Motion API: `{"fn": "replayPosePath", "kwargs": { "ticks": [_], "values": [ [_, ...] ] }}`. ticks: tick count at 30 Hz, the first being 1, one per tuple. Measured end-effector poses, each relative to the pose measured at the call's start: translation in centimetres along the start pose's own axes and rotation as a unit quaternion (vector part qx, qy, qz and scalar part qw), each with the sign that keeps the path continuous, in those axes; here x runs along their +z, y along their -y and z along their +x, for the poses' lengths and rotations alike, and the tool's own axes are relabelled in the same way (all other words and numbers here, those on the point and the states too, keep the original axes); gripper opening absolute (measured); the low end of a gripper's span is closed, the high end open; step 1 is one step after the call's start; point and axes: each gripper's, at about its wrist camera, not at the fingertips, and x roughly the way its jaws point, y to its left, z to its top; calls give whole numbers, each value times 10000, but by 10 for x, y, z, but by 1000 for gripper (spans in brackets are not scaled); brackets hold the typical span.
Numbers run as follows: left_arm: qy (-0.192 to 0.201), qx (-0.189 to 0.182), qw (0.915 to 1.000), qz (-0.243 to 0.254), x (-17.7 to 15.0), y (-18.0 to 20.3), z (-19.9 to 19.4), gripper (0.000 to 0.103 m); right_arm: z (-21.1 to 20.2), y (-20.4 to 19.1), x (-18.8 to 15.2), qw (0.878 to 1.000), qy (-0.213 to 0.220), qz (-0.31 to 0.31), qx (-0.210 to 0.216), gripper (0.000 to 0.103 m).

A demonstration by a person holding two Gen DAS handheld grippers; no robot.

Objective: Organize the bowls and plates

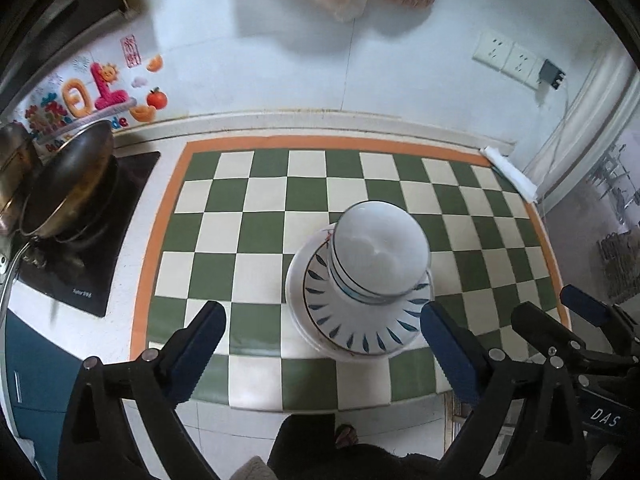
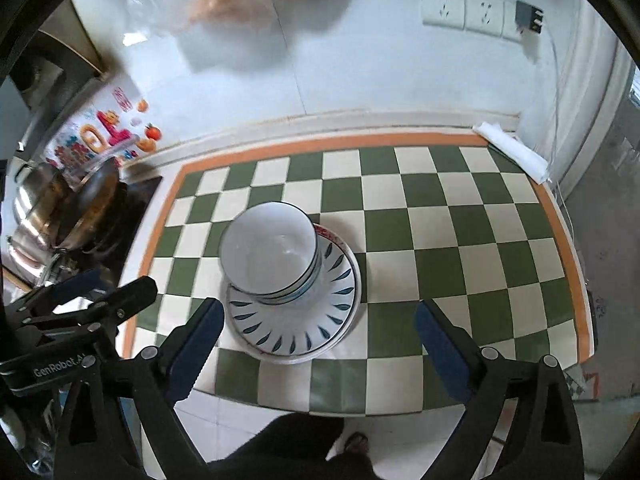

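A stack of white bowls (image 1: 380, 252) (image 2: 269, 252) sits on a stack of plates; the top plate (image 1: 360, 328) (image 2: 332, 308) has blue leaf marks round its rim. The stack stands on a green and cream checked mat (image 1: 260, 232) (image 2: 440, 248). My left gripper (image 1: 320, 344) is open and empty, held above the mat's near edge, with the plates just ahead between its fingers. My right gripper (image 2: 318, 340) is open and empty, just right of the left one, with the stack ahead to its left. The right gripper also shows in the left wrist view (image 1: 560, 312), and the left gripper in the right wrist view (image 2: 100, 292).
A frying pan (image 1: 68, 184) (image 2: 92, 204) and a steel pot (image 2: 36, 200) sit on a black cooktop (image 1: 120, 208) at the left. A folded white cloth (image 1: 510, 172) (image 2: 516, 152) lies at the mat's back right corner. Wall sockets (image 1: 508, 58) (image 2: 464, 10) are behind.
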Motion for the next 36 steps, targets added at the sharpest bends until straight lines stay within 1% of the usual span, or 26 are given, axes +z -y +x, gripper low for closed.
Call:
{"fn": "replayPosePath", "kwargs": {
  "ticks": [5,7,9,13,16,20,23,27,30,33,36],
  "values": [
    [340,89,9994,-16,-27,9,-51,100,-54,-1,-27,9996,270,-105,75,99],
    [465,163,9988,7,-40,13,-76,100,-76,-3,-39,9993,343,-146,39,99],
    [625,220,9978,-10,-53,16,-100,103,-103,-5,-52,9987,478,-194,48,100],
    [920,312,9953,-28,-74,21,-141,103,-150,-11,-75,9969,726,-302,-33,100],
    [1049,249,9942,-59,-88,22,-165,103,-178,-12,-89,9957,883,-292,-26,101],
    [1144,235,9932,14,-102,24,-182,103,-211,-18,-106,9929,1139,-301,-148,101],
    [1179,184,9928,65,-112,23,-189,103,-226,-24,-115,9925,1192,-241,-131,101],
    [1314,206,9910,133,-123,20,-201,103,-236,-30,-124,9917,1247,-231,-203,101],
    [1292,169,9914,122,-125,16,-204,103,-242,-34,-126,9908,1309,-206,-262,101],
    [1330,253,9907,164,-126,13,-207,103,-246,-38,-129,9895,1382,-226,-358,102],
    [1338,249,9906,135,-129,10,-208,103,-247,-40,-129,9895,1390,-227,-336,102]
  ]
}}
